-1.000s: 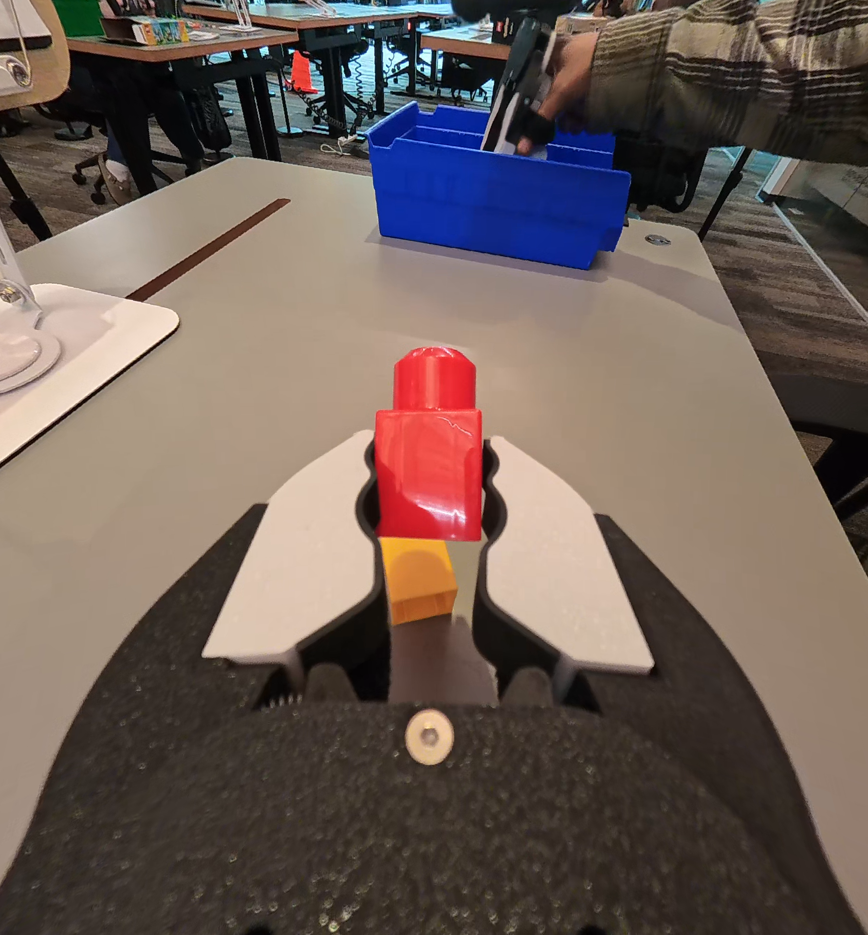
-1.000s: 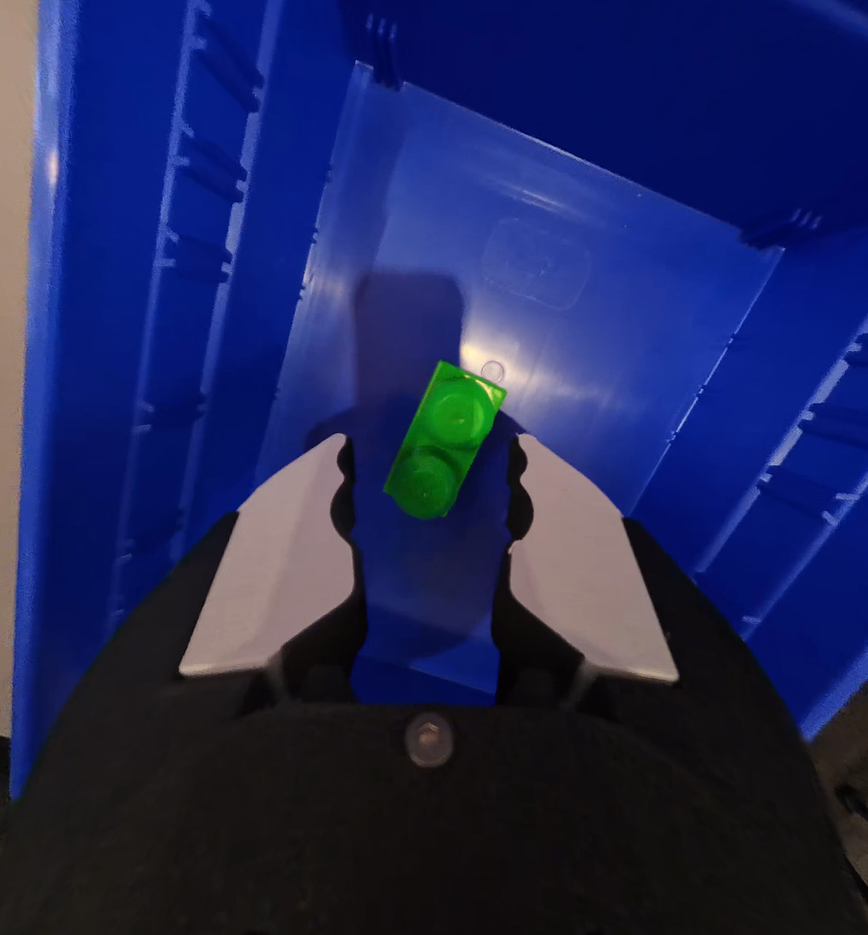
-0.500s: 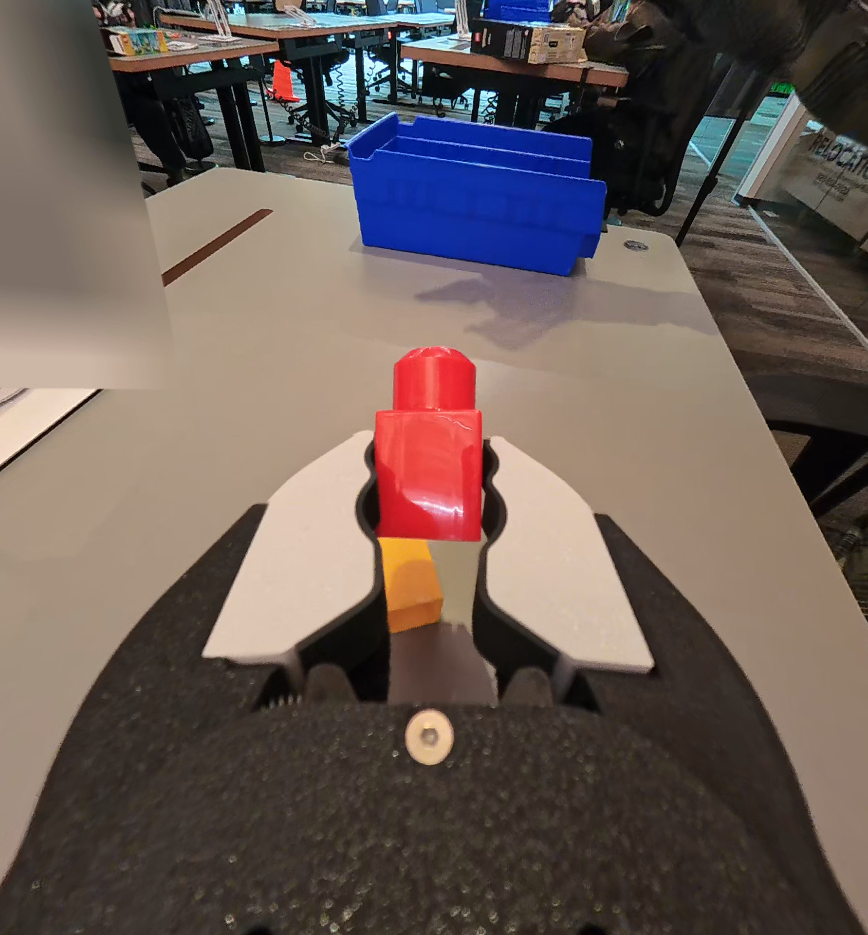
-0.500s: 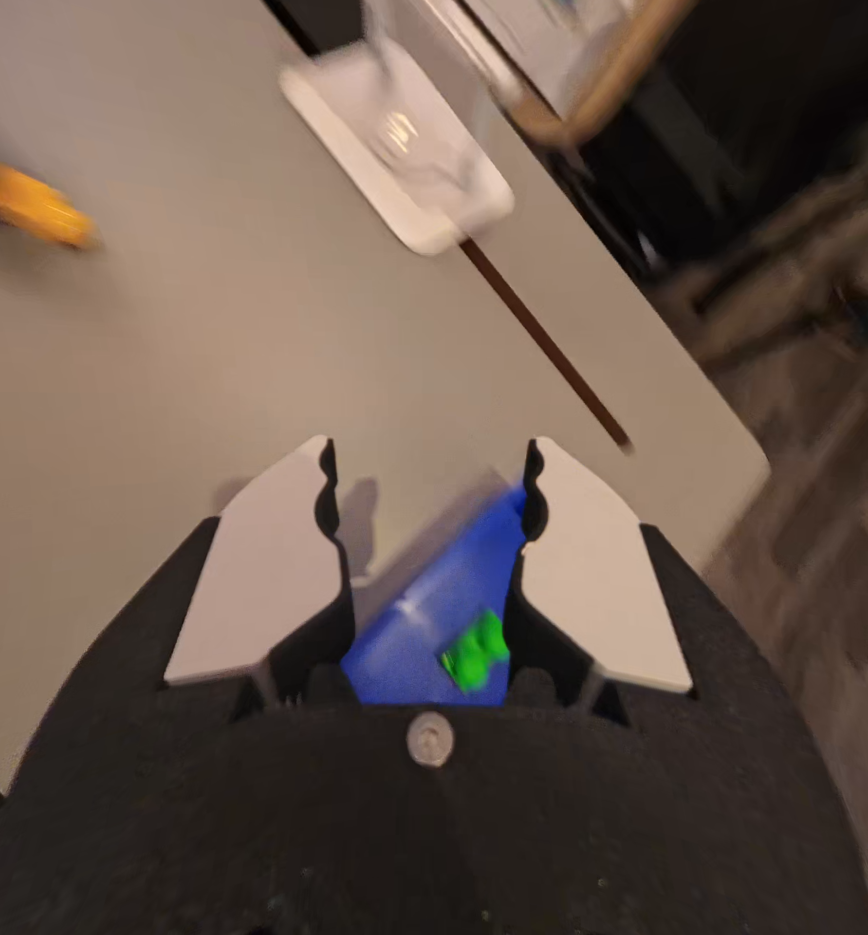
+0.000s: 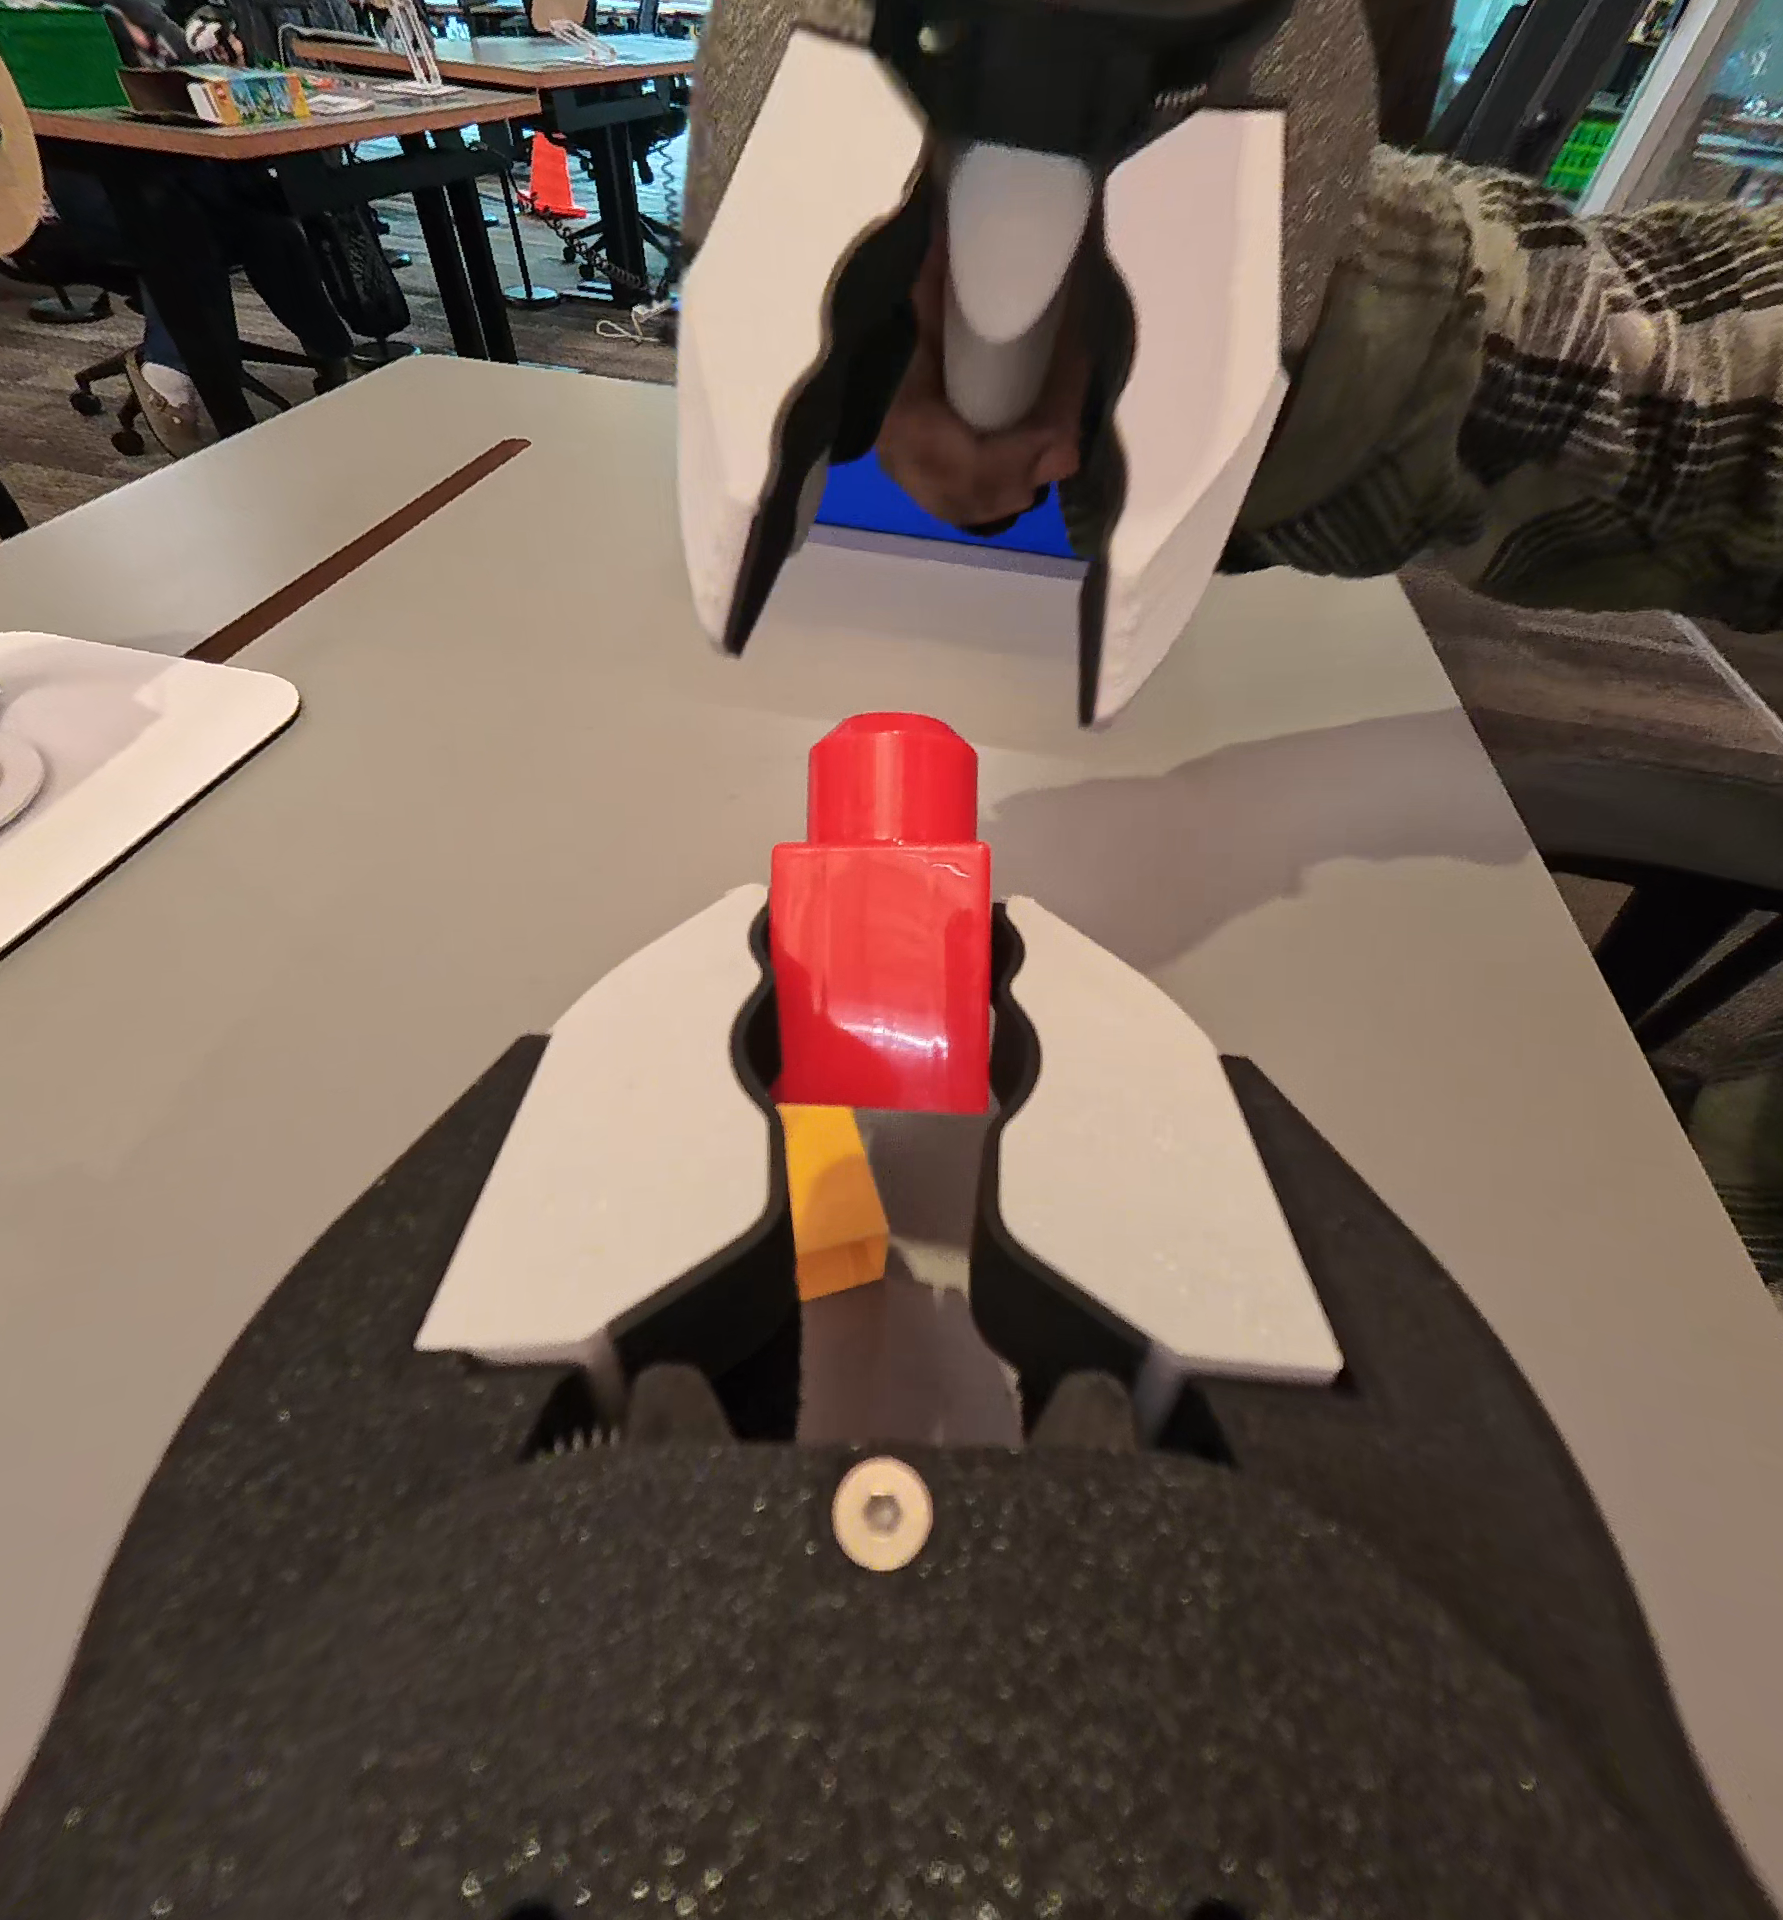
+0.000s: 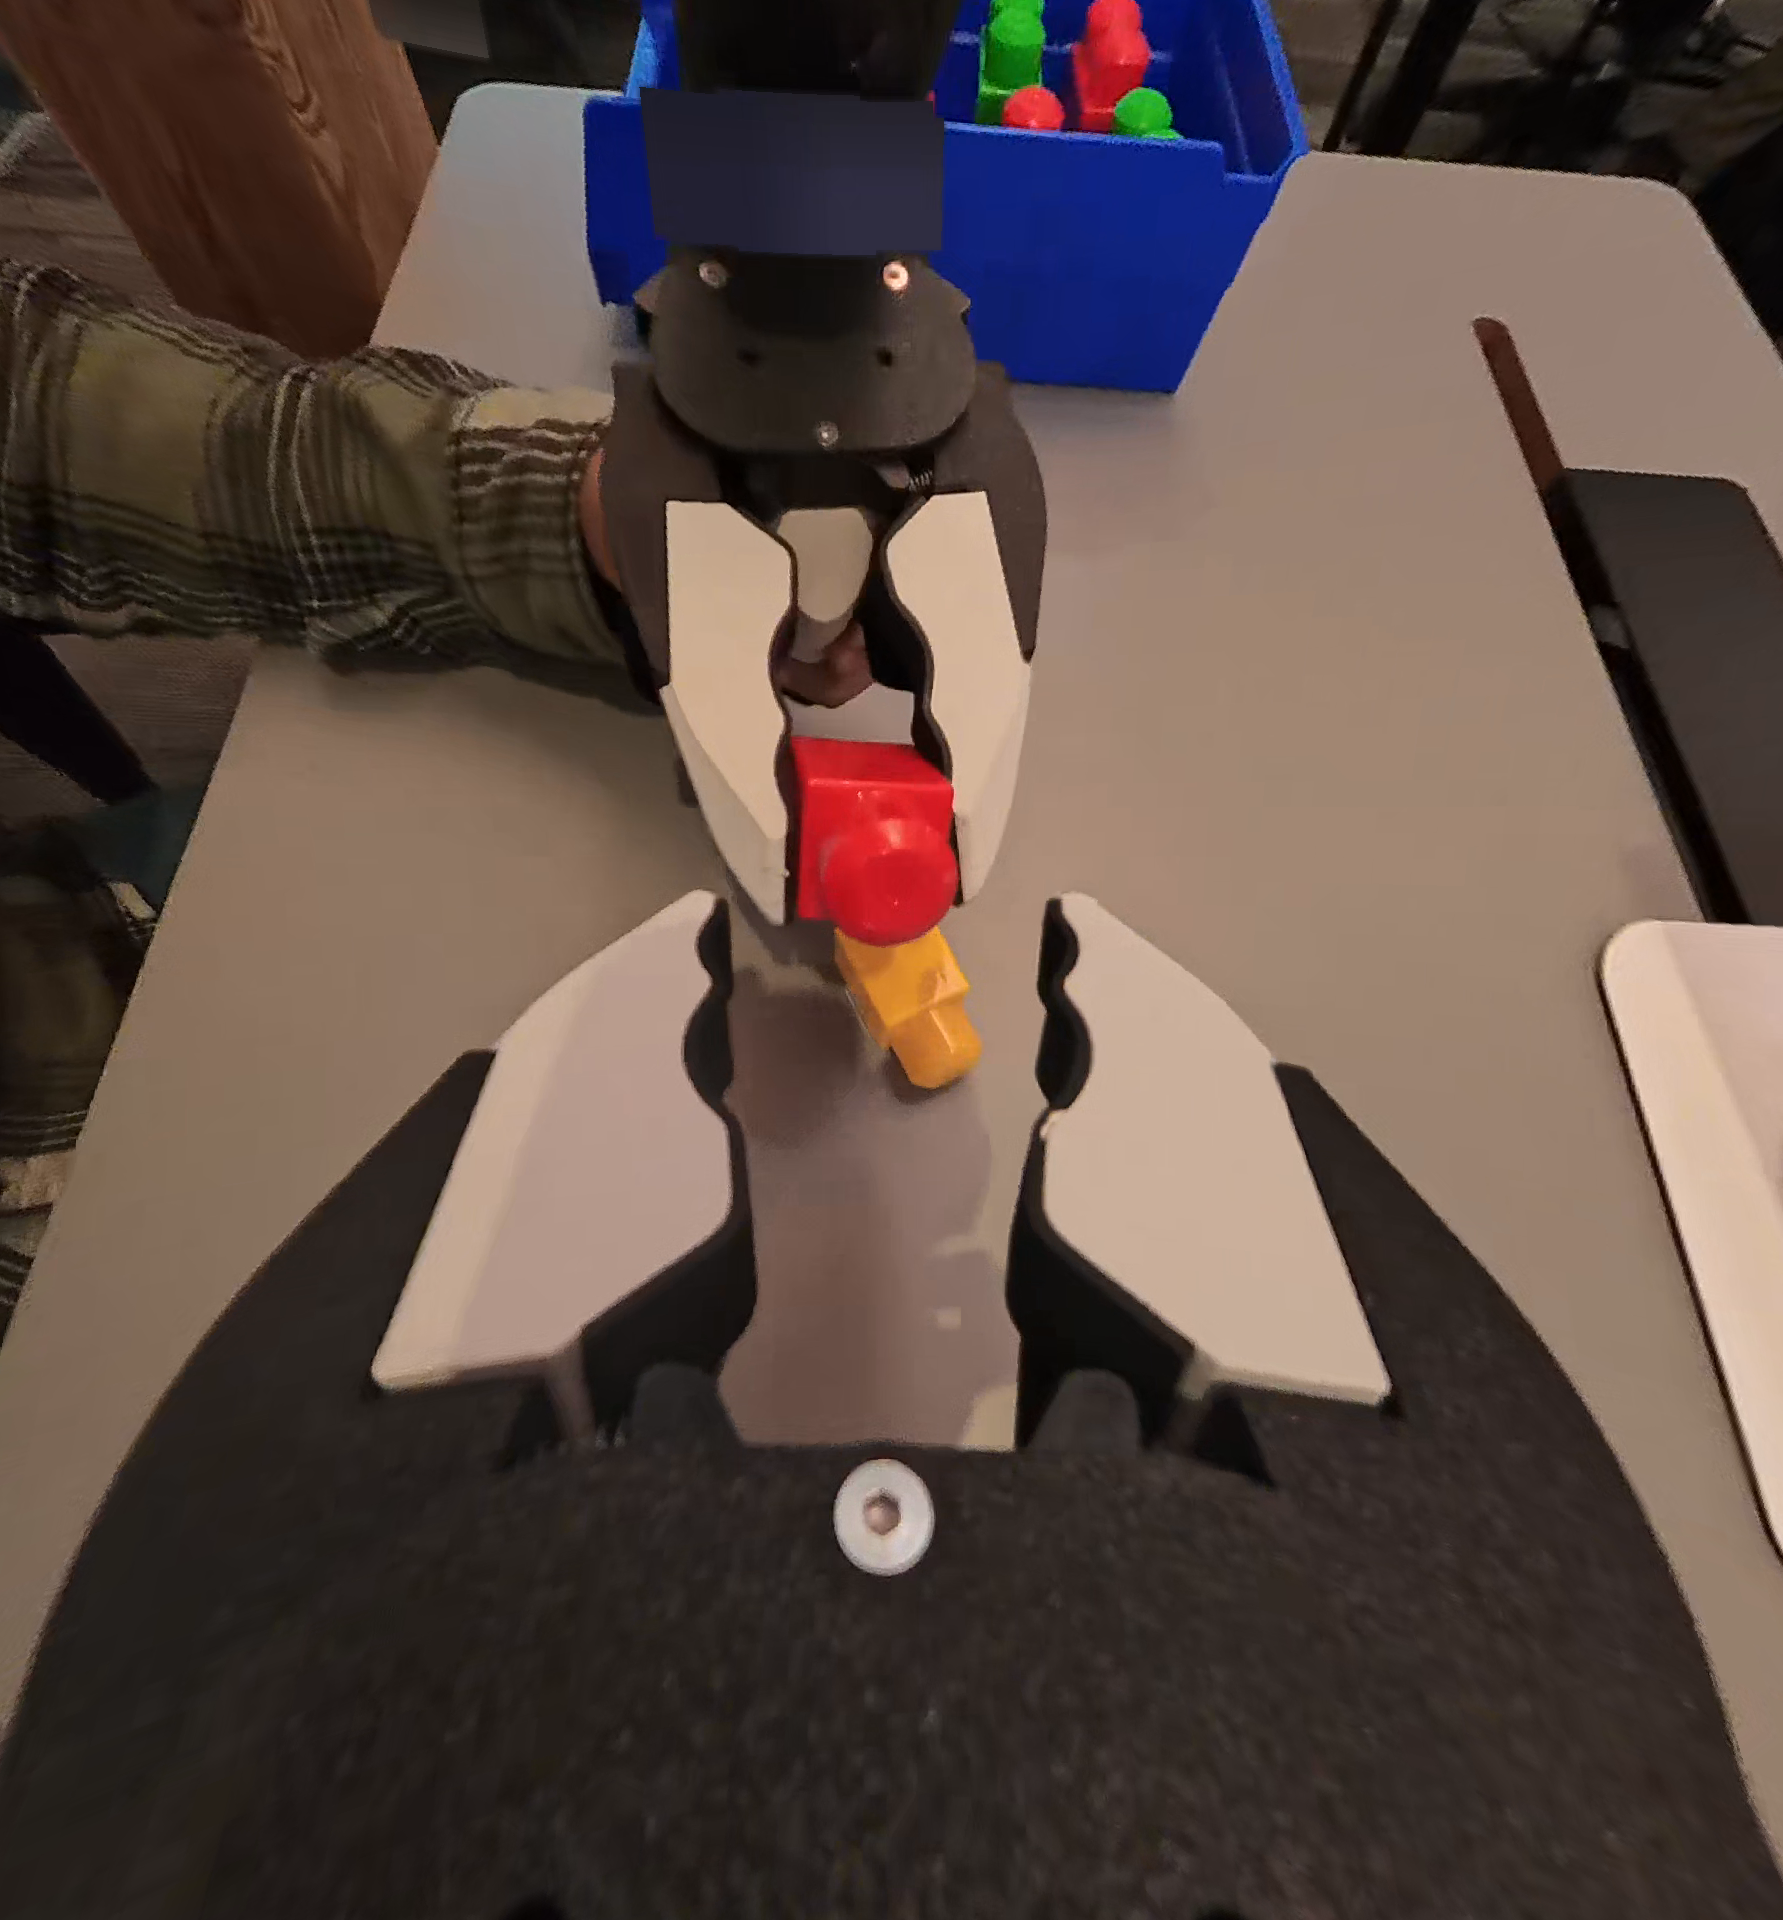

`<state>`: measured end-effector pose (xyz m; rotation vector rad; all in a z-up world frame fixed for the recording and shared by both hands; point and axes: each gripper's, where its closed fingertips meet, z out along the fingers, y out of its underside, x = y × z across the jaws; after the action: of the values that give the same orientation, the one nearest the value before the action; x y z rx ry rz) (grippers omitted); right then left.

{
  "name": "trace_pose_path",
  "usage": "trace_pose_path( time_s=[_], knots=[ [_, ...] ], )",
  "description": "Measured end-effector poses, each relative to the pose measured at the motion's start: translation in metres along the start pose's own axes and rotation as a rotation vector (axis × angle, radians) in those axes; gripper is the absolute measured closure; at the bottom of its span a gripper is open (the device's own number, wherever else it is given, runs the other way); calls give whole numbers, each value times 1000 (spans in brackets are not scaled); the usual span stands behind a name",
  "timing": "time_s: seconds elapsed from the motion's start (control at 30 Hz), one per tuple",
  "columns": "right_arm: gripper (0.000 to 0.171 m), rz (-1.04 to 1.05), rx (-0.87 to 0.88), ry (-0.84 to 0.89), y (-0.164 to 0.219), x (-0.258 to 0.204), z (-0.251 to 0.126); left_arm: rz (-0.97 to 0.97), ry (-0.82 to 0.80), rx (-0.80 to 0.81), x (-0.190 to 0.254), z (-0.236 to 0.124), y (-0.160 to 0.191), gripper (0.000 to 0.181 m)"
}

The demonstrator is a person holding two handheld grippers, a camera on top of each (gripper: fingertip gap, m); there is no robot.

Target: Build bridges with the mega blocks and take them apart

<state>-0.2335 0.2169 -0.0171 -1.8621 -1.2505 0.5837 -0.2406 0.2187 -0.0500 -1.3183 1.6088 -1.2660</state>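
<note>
Left gripper (image 5: pixel 882 914): jaws narrow, clamped on the flanks of the red block; white fingers (image 5: pixel 638 1122) press each side of it. The right wrist view shows this gripper (image 6: pixel 871 831) head-on, held by a hand in a plaid sleeve (image 6: pixel 222 499).
Red block (image 5: pixel 882 977): single-stud piece, held above the tabletop, stud pointing away from the left gripper and toward the right one; in the right wrist view the block (image 6: pixel 871 842) shows its round stud end.
Yellow block (image 5: pixel 830 1210): lies on the tabletop under the red block, partly hidden by it; in the right wrist view the yellow block (image 6: pixel 913 1003) lies on its side, stud pointing toward the camera and slightly right. Whether it touches the red block cannot be told.
Right gripper (image 6: pixel 876 966): jaws wide, holding nothing, the gap facing the red stud and the yellow block. In the left wrist view this gripper (image 5: pixel 913 675) hangs above and beyond the red block, tips angled down, apart from it.
Tabletop (image 5: pixel 347 883): grey, with a dark slot (image 5: pixel 357 545) at the far left.
Blue bin (image 6: pixel 1084 260): at the far tabletop edge behind the left gripper, holding red and green blocks (image 6: pixel 1069 68).
Second bin (image 5: pixel 934 509): a blue patch seen between the right gripper's fingers.
White pad (image 5: pixel 108 748): flat, at the tabletop's left side, carrying a clear stand.
</note>
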Motion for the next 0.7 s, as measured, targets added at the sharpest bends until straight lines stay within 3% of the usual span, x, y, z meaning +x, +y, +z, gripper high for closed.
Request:
trace_pose_path(
  time_s=[0.4,0.63,0.7],
  knots=[
    [142,25,-19,-115,3,-6,21,2,19,-5,4,4,0,144],
    [143,20,-35,-115,2,-7,18,-6,40,15,6,5,-2,144],
    [143,15,-45,-90,2,-5,14,-8,33,16,6,7,-3,131]
  ],
)
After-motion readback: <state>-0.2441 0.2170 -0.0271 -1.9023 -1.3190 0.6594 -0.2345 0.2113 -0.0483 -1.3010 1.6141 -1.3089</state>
